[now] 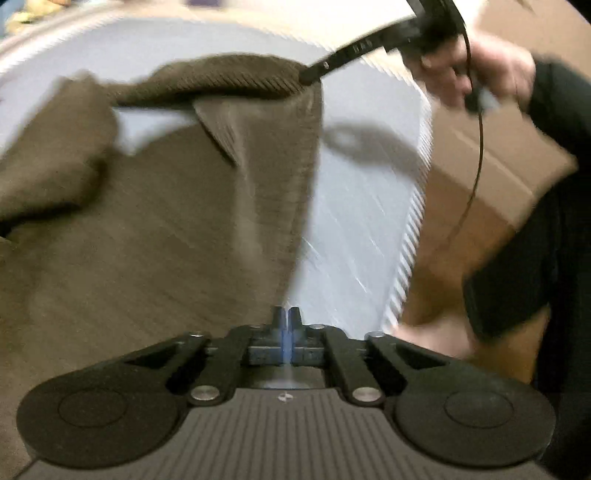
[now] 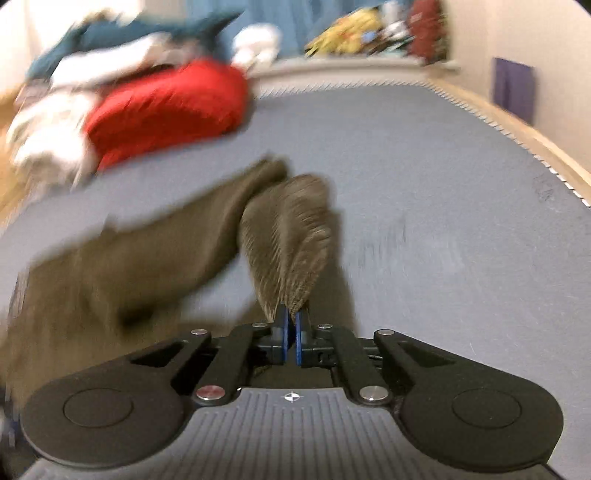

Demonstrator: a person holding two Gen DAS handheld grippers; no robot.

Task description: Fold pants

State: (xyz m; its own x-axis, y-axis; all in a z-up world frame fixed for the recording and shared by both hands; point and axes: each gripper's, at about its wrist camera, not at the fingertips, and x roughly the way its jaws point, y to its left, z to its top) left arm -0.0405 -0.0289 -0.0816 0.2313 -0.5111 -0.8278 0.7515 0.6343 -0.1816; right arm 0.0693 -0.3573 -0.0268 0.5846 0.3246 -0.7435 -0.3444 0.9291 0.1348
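Observation:
Olive-brown pants (image 1: 147,229) lie partly lifted over a grey-blue bed surface (image 1: 354,229). My left gripper (image 1: 286,314) is shut at the near edge of the cloth; the fabric runs down to its tips and seems pinched there. My right gripper (image 1: 308,75) shows in the left wrist view at the top, shut on the ribbed waistband and holding it up. In the right wrist view the right gripper (image 2: 291,317) is shut on the ribbed waistband (image 2: 291,240), with the rest of the pants (image 2: 129,258) trailing left over the bed (image 2: 443,221).
A heap of clothes with a red garment (image 2: 166,110) sits at the far left of the bed. More colourful clothes (image 2: 369,33) lie at the far edge. The bed's right edge (image 1: 413,236) borders a brown cardboard box (image 1: 480,192). The person's hand (image 1: 476,70) holds the right gripper.

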